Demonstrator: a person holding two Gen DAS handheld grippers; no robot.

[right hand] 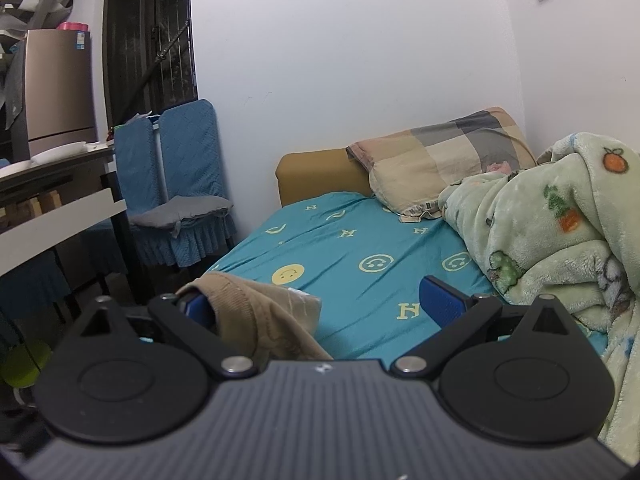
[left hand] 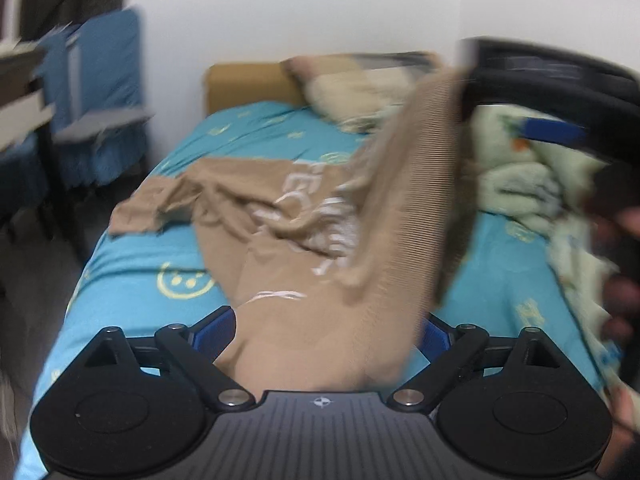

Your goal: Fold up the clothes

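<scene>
A tan garment with white lettering lies crumpled on the teal bed sheet. Its near part hangs between the wide-apart blue pads of my left gripper, which is open. A ribbed tan edge of it is lifted up to the right, toward my right gripper, seen blurred in the left wrist view. In the right wrist view my right gripper is open, with the tan ribbed cloth draped over its left finger. Its right finger is bare.
A green fleece blanket is heaped along the bed's right side, and a checked pillow lies at the head against a mustard headboard. Blue-covered chairs and a table stand to the left of the bed.
</scene>
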